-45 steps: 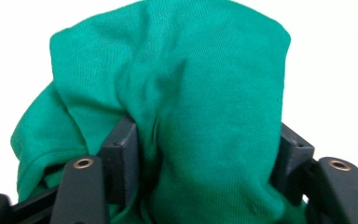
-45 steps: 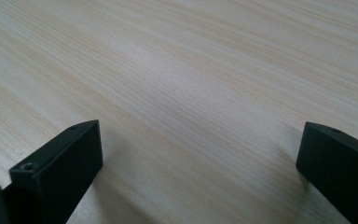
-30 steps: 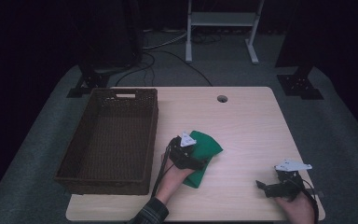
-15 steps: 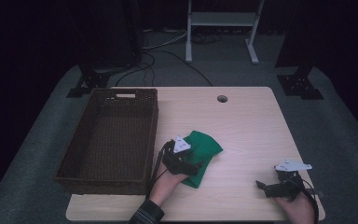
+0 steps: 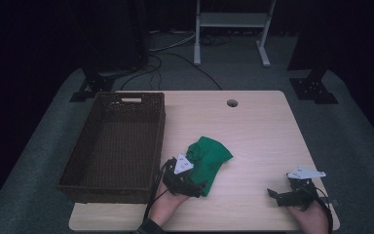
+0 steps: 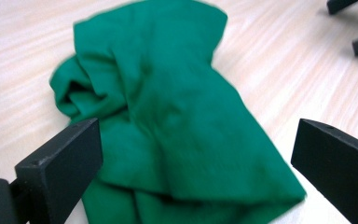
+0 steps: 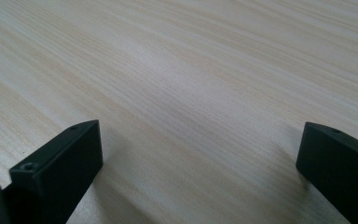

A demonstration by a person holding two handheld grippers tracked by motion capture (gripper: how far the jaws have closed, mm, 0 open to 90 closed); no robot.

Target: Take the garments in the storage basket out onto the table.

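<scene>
- Green cloth (image 5: 206,160) crumpled in a loose heap on the pale wooden table (image 5: 253,126), just right of the brown wicker basket (image 5: 114,146), not inside it.
- Left gripper (image 5: 195,186) down at the near end of the cloth, jaws spread wide; seen from the left gripper view with the cloth (image 6: 168,126) lying between and ahead of the two black jaws, nothing pinched yet.
- Right gripper (image 5: 275,195) resting well apart near the table's right front corner, jaws likewise spread over bare wood (image 7: 191,93), holding nothing.
- Step in hand, by judgement: lining up for a grasp on the cloth, not yet closed.
- Next move likely calls for lowering onto the near folds and closing on several layers at once, so no single thin edge slips out.
- After that, presumably a lift and a carry leftward over the basket rim; basket appears empty and ready.
</scene>
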